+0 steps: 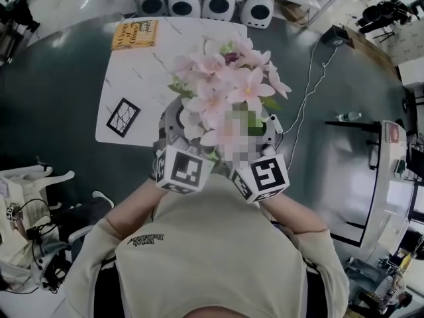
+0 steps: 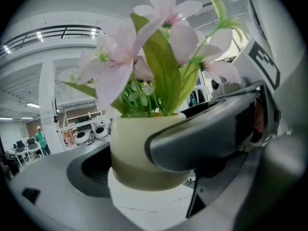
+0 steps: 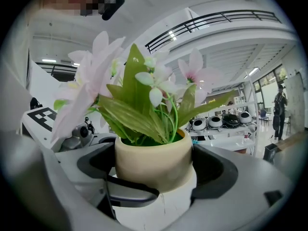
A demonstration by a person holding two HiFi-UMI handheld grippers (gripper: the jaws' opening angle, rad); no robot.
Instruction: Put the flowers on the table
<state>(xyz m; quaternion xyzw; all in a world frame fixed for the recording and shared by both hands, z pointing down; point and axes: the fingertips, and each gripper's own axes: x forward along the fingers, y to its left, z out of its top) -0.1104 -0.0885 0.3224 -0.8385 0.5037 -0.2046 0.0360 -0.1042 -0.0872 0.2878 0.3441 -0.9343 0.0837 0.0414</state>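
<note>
A cream pot (image 2: 139, 143) of pink artificial flowers (image 1: 225, 91) with green leaves is gripped from both sides. My left gripper (image 1: 173, 128) and right gripper (image 1: 268, 128) are both shut on the pot, and the blooms hide it in the head view. The left gripper view shows the right gripper's dark jaw crossing in front of the pot. In the right gripper view the pot (image 3: 154, 162) sits between the jaws of my right gripper (image 3: 156, 172). The pot is over the near right part of the white marble table (image 1: 132, 78). I cannot tell whether it touches the top.
A yellow book (image 1: 134, 34) lies at the table's far left corner. A black-and-white marker tile (image 1: 123, 116) lies near its left edge. Several round white machines (image 1: 205, 4) line the floor beyond. A cable (image 1: 311, 78) runs across the dark floor on the right.
</note>
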